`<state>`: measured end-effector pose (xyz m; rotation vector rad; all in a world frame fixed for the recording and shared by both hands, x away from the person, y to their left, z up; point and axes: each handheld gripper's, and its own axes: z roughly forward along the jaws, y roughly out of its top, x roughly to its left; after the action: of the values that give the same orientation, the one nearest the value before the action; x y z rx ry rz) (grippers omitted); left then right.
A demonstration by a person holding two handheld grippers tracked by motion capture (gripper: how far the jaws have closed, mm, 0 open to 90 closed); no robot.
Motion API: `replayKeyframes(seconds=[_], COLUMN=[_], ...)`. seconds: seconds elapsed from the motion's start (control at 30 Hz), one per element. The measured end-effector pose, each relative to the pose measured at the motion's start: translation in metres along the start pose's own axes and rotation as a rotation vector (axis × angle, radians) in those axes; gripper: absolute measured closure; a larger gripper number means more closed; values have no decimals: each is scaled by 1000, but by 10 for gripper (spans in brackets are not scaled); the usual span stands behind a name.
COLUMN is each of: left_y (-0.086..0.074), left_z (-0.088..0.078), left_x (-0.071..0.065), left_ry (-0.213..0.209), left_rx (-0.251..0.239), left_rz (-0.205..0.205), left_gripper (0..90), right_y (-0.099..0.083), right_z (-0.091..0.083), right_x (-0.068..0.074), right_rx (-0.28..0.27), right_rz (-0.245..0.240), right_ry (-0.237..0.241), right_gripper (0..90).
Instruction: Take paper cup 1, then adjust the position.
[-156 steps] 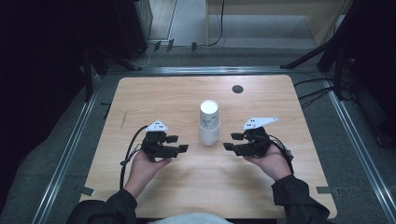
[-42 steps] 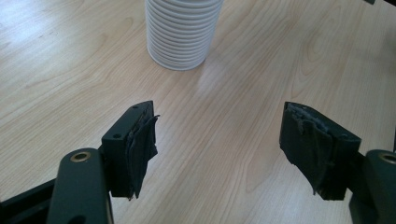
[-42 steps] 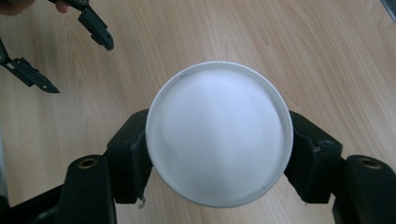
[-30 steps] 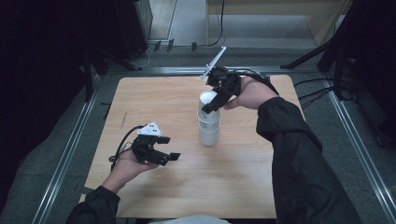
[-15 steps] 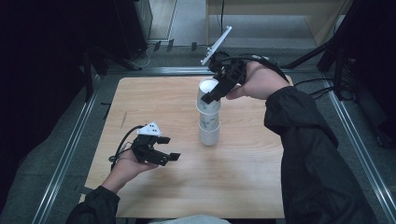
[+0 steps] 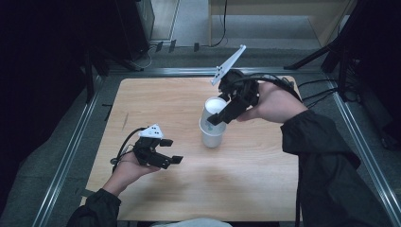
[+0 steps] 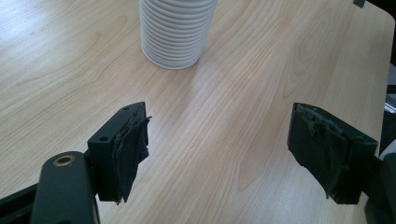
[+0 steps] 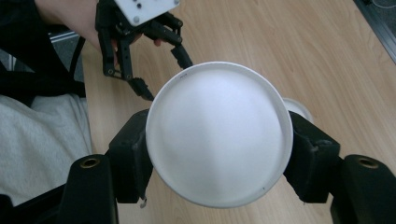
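A white cup [image 6: 215, 107] is clamped at its sides between the jaws of the right gripper [image 6: 218, 116], which have just been closing on it, and is held partly drawn out of the top of the stack of cups [image 6: 211, 135] standing near the middle of the wooden table [image 6: 265, 179]; in the right gripper view the round cup [image 8: 219, 133] is seen between the two black pads. The left gripper [image 6: 172, 151] is held low over the near left part of the table, well apart from the stack, with its jaws spread wide and nothing between them, the ribbed stack [image 7: 176, 30] being seen beyond them in the left gripper view.
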<state>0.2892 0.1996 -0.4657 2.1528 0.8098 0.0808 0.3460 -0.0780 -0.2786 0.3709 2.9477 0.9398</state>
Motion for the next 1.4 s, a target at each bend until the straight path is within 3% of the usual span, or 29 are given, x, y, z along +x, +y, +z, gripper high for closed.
replayKeyframes(seconds=[0.1,0.17,0.23,0.57,0.8,1.03,1.1,1.17,1.27,1.37,1.4], left_y=[0,0,0,2,8,9,12,14,14,15,17], left_z=[0,1,0,3,12,17,17,17,20,23,27], left_x=[0,-1,-2,-2,-2,-2,-5,-8,-10,-9,-9], left_ry=[-8,-10,-10,-21,-58,-93,-133,-146,-134,-134,-149], left_rx=[-3,0,-2,1,15,16,-14,-26,-12,1,14], left_rz=[1,5,12,12,49,72,63,68,96,98,104], left_gripper=[205,205,205,187,176,177,176,176,176,179,189], right_y=[-6,-19,-29,-66,-87,-100,-105,-110,-115,-117,-118], right_z=[6,18,24,46,70,92,101,108,118,123,126], right_x=[8,15,16,13,13,9,6,4,0,-1,-1], right_rx=[5,2,-9,-65,-91,-100,-126,-140,-144,-141,-151], right_rz=[-18,-58,-54,-28,-8,21,32,50,64,74,80], right_ry=[1,14,23,34,65,84,100,109,120,121,125], right_gripper=[339,339,340,339,339,339,339,339,339,339,339])
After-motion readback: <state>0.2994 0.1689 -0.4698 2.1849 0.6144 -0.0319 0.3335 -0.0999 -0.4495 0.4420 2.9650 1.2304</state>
